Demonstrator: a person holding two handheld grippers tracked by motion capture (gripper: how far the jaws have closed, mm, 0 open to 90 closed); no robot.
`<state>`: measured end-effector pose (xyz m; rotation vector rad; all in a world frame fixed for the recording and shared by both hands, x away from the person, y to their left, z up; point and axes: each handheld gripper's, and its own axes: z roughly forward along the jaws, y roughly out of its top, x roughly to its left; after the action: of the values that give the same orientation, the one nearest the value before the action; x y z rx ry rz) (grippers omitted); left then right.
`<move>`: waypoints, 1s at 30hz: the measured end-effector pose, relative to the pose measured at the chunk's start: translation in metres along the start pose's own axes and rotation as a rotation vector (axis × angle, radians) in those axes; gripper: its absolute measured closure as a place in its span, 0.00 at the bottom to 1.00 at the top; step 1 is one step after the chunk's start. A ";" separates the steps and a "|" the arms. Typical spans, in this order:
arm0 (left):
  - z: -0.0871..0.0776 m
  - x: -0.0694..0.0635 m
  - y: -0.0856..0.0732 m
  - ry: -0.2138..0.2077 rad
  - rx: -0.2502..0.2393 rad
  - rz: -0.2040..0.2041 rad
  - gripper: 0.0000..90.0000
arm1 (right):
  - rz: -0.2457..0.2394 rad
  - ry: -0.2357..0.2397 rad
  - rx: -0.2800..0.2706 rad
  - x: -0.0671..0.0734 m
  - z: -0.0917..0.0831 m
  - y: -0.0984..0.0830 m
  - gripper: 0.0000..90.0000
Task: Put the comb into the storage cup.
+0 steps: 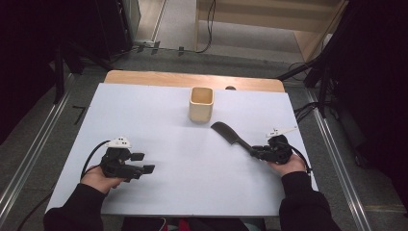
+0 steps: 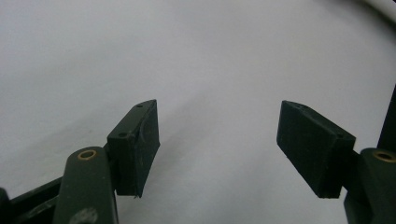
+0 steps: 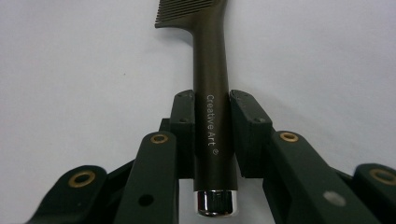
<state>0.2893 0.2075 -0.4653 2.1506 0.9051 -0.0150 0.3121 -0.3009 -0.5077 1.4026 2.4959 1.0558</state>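
Note:
A dark brown comb (image 1: 228, 133) lies flat on the white table top (image 1: 168, 192) at the right, teeth end toward the middle. My right gripper (image 1: 254, 152) is shut on its handle. In the right gripper view the two pads (image 3: 184, 121) press on either side of the comb's handle (image 3: 210, 56), near its chrome end cap (image 3: 215, 201). My left gripper (image 1: 143, 162) rests low at the front left, open. Its jaws stand wide apart in the left gripper view (image 2: 217, 140), with bare white table between them.
A pale wooden square cup (image 1: 201, 103) stands upright at the back middle, just beyond the comb's teeth. The table's wooden far edge (image 1: 192, 78) shows behind it. Cables trail from both grippers. Dark stands and rails flank the table on the floor.

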 end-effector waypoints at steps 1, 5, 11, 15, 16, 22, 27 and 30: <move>0.000 0.000 0.000 0.000 0.000 -0.001 0.34 | 0.012 -0.002 0.001 0.000 -0.001 0.001 0.78; 0.000 0.000 0.001 0.002 0.001 -0.003 0.34 | 0.067 -0.007 -0.007 -0.004 -0.008 0.003 0.78; 0.002 -0.002 0.003 0.001 -0.005 0.003 0.34 | 0.132 -0.020 -0.046 -0.003 -0.019 0.006 0.78; 0.001 -0.003 0.006 -0.003 -0.026 -0.003 0.34 | 0.161 -0.027 -0.093 0.003 -0.029 0.010 0.78; 0.000 -0.003 0.007 -0.005 -0.032 -0.004 0.34 | 0.168 -0.031 -0.103 0.005 -0.031 0.012 0.78; -0.001 -0.006 0.013 0.000 -0.046 -0.008 0.34 | 0.199 -0.048 -0.165 0.022 -0.042 0.020 0.78; 0.000 -0.008 0.018 -0.007 -0.058 -0.019 0.34 | 0.203 -0.077 -0.187 0.032 -0.044 0.025 0.78; 0.000 -0.009 0.023 -0.013 -0.057 -0.025 0.34 | 0.209 -0.089 -0.202 0.034 -0.047 0.025 0.78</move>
<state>0.2962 0.1919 -0.4477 2.0845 0.9142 -0.0154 0.2926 -0.2905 -0.4487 1.6335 2.1492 1.2136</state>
